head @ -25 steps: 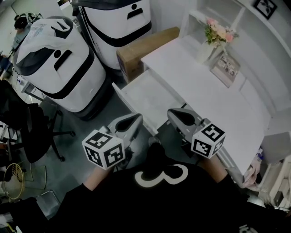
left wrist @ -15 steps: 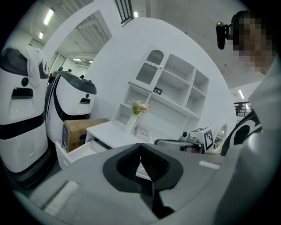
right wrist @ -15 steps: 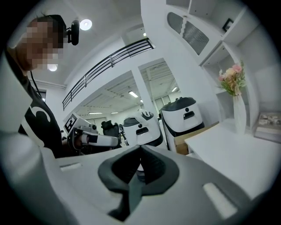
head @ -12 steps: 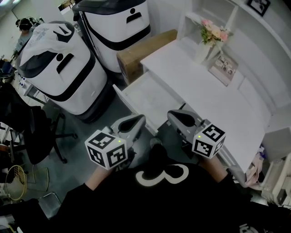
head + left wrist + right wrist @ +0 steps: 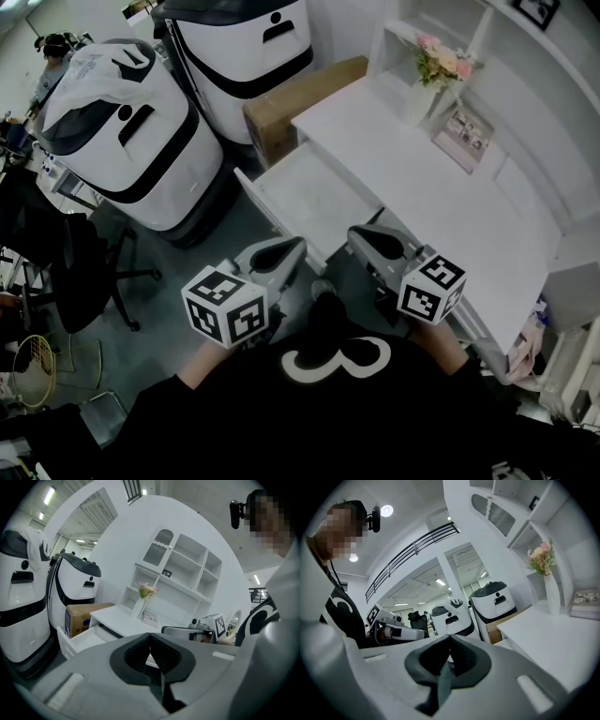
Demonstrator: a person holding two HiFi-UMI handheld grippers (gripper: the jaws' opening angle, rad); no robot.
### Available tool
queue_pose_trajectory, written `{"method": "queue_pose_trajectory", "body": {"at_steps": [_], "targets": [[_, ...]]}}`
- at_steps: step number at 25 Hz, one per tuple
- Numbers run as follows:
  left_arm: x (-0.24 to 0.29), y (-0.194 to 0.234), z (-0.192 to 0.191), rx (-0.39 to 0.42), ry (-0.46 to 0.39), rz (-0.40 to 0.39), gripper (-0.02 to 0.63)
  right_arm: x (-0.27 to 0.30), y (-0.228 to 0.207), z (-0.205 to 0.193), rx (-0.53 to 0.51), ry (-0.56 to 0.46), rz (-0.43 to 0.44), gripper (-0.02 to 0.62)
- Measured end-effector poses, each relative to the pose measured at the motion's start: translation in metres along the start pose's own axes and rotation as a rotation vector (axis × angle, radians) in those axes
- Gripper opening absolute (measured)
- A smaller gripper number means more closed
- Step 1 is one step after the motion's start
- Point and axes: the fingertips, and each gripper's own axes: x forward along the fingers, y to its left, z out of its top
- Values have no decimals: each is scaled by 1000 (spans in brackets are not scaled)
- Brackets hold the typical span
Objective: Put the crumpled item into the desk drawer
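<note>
Since the frame one second earlier, your left gripper [image 5: 296, 246] has shifted slightly toward the right of the head view, and its marker cube [image 5: 225, 307] now sits closer to the lower centre; your right gripper [image 5: 356, 234] has kept its position. The desk drawer [image 5: 314, 192] stands pulled open at the centre of the head view, its white interior facing up, just above the tips of both grippers. The crumpled item cannot be located in any view. In the left gripper view, the jaws are closed tip to tip with nothing between them. In the right gripper view, the jaws are likewise pressed together and hold nothing. Both grippers point toward the drawer's front edge, near it but apart from it, with the right marker cube [image 5: 431, 289] at the lower right. The white desk [image 5: 422, 197] runs from the drawer toward the right of the frame. A vase of pink flowers [image 5: 433, 75] and a picture frame [image 5: 464, 136] stand on it at the upper right. A cardboard box [image 5: 300, 94] lies just beside the desk's upper-left end. Two white-and-black machines [image 5: 122, 141] fill the upper left, and a black office chair [image 5: 75, 272] stands at the left edge.
</note>
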Motion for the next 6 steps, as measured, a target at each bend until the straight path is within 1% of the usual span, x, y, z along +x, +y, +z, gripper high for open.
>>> {"method": "queue_pose_trajectory", "body": {"at_steps": [6], "targets": [[2, -1, -1, 0, 4, -5, 11, 0, -1, -3, 4, 5, -2, 3]]}}
